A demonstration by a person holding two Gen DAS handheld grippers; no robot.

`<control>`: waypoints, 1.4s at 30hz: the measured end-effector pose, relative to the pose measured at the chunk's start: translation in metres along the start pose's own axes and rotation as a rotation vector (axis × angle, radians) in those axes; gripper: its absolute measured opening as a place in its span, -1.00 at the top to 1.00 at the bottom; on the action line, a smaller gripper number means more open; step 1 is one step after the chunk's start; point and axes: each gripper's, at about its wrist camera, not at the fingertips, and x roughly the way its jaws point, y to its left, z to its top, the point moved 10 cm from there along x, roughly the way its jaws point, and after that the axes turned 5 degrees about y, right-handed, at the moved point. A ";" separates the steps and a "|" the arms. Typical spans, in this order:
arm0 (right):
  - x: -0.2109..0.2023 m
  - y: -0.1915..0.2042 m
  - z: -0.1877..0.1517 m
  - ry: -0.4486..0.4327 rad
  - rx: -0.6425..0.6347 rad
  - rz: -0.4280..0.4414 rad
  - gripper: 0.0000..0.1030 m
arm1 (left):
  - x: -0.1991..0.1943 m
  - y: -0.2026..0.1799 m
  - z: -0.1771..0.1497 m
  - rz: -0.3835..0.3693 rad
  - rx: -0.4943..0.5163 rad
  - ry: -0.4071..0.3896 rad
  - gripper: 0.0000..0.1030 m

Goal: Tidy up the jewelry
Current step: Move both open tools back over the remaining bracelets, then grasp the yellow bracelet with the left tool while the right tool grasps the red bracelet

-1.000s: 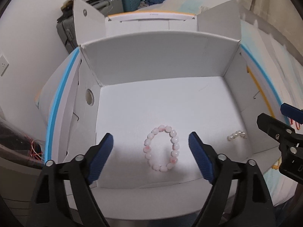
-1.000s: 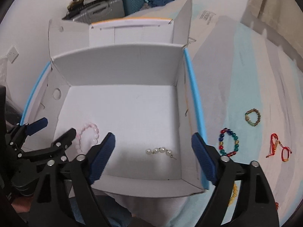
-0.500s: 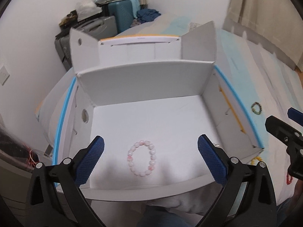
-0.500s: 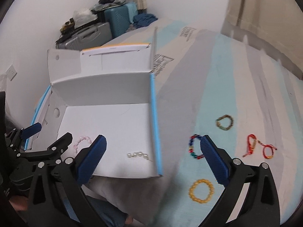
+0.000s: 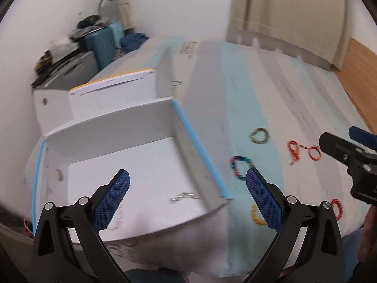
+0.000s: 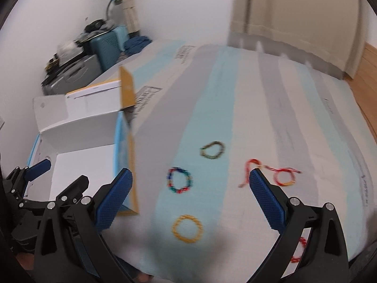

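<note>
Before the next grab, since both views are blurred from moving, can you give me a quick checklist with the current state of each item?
1. Left gripper empty, jaws wide: ok.
2. Right gripper empty, jaws wide: ok.
3. Box open, with the pearl piece on its floor: ok. A pink bracelet shows partly behind the left finger.
4. Pieces left on the bed: multicolour bracelet, yellow bracelet, olive bracelet, red cords, red bead bracelet: not ok, not yet boxed.
5. Right gripper lined up on one piece: cannot tell; the multicolour and yellow bracelets both lie in the gap between its fingers.
6. Sharp view for aiming: not ok, both blurred.
</note>
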 end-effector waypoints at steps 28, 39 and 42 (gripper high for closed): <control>0.008 -0.228 -0.119 0.093 0.233 -0.175 -0.85 | 0.056 -0.192 -0.049 -0.201 0.226 0.066 -0.89; 0.058 -0.249 -0.181 0.206 0.247 -0.183 -0.85 | 0.101 -0.186 -0.079 -0.191 0.220 0.126 -0.88; 0.068 -0.252 -0.193 0.231 0.256 -0.183 -0.85 | 0.113 -0.183 -0.087 -0.182 0.220 0.143 -0.88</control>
